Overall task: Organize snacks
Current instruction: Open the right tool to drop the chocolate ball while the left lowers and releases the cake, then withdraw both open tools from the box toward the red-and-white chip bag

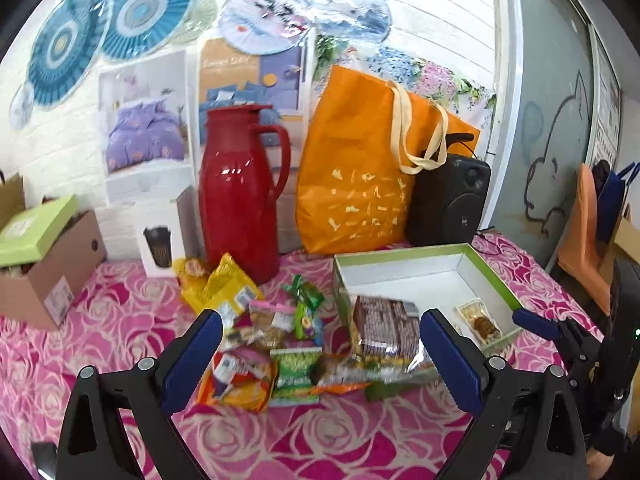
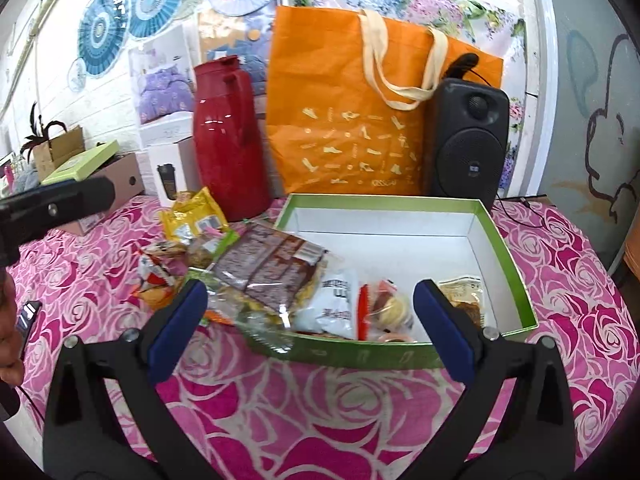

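Both tongs (image 1: 320,344) (image 2: 310,312) gape, tilted down over snacks (image 1: 256,344).

Before me a white plank wall (image 1: 440,12) hung with paper fans (image 1: 148,12) and posters (image 1: 144,128) backs a table under a pink rose cloth (image 2: 320,420), with a grey door (image 1: 552,128) at right.

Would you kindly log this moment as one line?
left tongs: open, empty | right tongs: open, empty | green box: partly filled | snack pile: on cloth
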